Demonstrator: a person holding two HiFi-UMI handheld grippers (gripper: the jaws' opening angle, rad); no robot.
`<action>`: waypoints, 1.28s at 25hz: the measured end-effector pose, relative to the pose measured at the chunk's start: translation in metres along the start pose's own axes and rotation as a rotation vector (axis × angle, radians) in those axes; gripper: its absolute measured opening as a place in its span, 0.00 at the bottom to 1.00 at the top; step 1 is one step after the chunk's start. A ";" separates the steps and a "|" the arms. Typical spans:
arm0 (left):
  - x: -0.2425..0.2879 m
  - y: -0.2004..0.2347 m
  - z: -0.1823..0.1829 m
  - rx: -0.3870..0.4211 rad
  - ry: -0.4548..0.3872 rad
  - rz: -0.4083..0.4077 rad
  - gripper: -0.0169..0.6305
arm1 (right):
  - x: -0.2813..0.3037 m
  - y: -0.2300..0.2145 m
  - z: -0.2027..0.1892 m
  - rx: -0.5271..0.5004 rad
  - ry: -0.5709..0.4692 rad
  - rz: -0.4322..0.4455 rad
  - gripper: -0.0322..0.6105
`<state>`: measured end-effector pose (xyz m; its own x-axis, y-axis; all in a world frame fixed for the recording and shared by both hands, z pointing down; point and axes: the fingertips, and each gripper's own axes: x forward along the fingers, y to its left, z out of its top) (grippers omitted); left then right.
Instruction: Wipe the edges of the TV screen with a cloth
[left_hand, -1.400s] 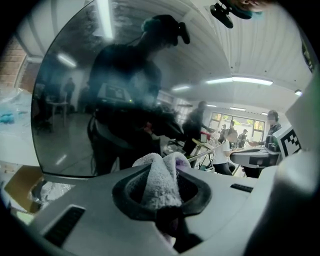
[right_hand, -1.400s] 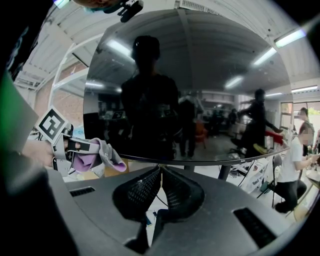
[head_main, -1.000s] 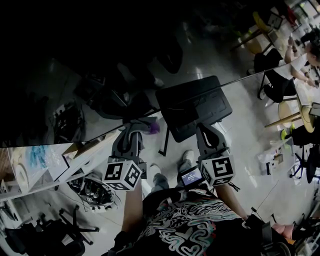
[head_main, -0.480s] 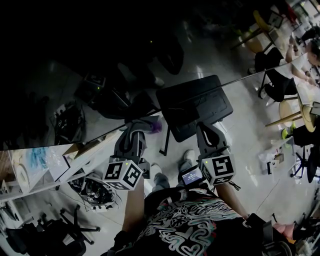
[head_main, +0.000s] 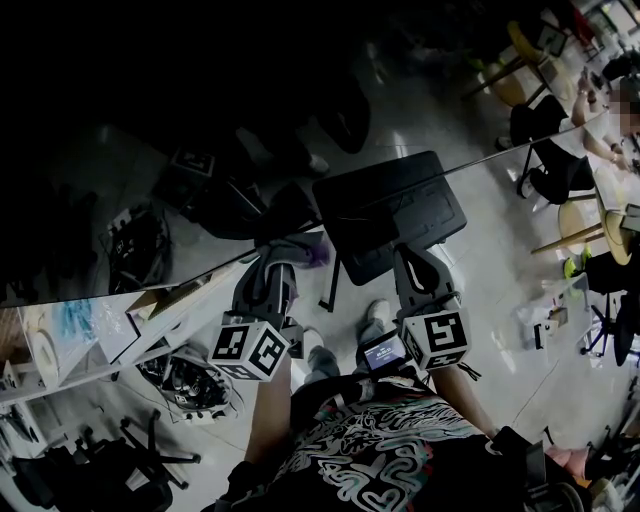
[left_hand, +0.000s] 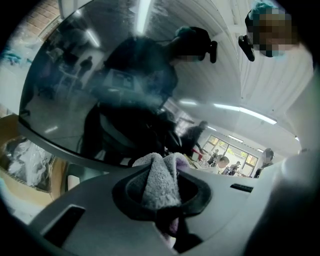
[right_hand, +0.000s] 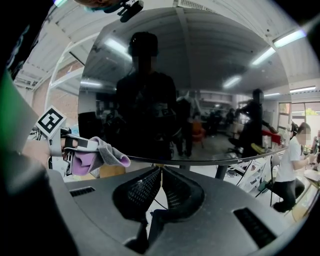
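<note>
The dark, glossy TV screen (head_main: 200, 120) fills the upper left of the head view, and its lower edge (head_main: 180, 281) slants up to the right. My left gripper (head_main: 288, 256) is shut on a grey and purple cloth (head_main: 308, 250), which rests against that edge. In the left gripper view the cloth (left_hand: 160, 180) bulges out between the jaws just under the screen (left_hand: 100, 90). My right gripper (head_main: 410, 256) is held beside it, shut and empty, just below the edge. In the right gripper view its jaws (right_hand: 161, 171) meet, and the cloth (right_hand: 107, 156) shows at the left under the screen (right_hand: 190, 90).
The TV's black stand base (head_main: 395, 215) lies on the floor under the screen. Cables and clutter (head_main: 185, 385) and an office chair (head_main: 100, 470) are at the lower left. People sit at tables with chairs (head_main: 585, 140) at the right.
My left gripper and the cloth have slid a little to the right along the lower edge. The right gripper has hardly moved.
</note>
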<state>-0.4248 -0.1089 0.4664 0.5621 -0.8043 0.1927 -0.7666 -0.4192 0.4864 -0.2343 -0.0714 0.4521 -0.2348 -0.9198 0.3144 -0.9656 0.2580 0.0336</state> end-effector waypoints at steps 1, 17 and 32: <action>0.001 -0.001 0.000 -0.001 -0.001 -0.002 0.12 | 0.000 -0.001 0.000 -0.001 -0.001 -0.002 0.10; 0.016 -0.015 -0.005 -0.029 0.000 -0.015 0.12 | 0.003 -0.016 0.000 0.004 0.003 -0.015 0.10; 0.029 -0.029 -0.010 -0.045 0.002 -0.024 0.12 | 0.005 -0.035 -0.001 -0.012 -0.002 -0.019 0.10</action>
<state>-0.3833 -0.1162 0.4667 0.5810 -0.7932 0.1822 -0.7379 -0.4191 0.5290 -0.2011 -0.0846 0.4530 -0.2169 -0.9251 0.3117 -0.9684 0.2441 0.0507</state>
